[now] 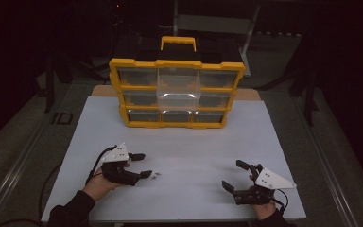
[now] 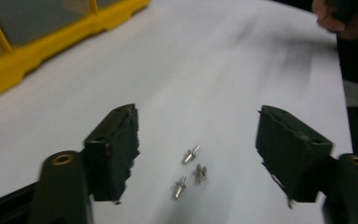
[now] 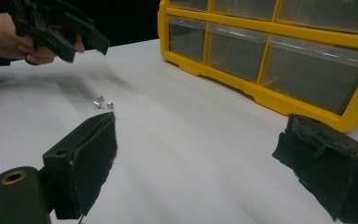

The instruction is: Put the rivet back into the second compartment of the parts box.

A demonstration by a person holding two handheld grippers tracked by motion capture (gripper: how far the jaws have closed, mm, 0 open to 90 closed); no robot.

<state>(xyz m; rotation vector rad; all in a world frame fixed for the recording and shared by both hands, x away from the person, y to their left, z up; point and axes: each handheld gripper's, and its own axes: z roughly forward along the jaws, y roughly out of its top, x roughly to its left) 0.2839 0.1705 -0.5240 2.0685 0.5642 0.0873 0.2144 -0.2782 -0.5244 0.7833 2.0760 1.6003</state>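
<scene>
Three small silver screws (image 1: 156,174) (image 2: 189,169) (image 3: 103,102) lie loose on the white table. My left gripper (image 1: 142,164) (image 2: 198,149) is open just to their left, its jaws spread wide on either side of them in the left gripper view. My right gripper (image 1: 235,174) (image 3: 196,158) is open near the front right of the table, holding nothing. A yellow organizer box (image 1: 177,91) (image 3: 279,51) with clear drawers stands upright at the back; its middle drawer (image 1: 178,87) is pulled out.
The white table top (image 1: 189,142) ends close to both hands at the front edge. Dark floor and metal stands surround the table. The organizer has a yellow handle (image 1: 178,42) on top.
</scene>
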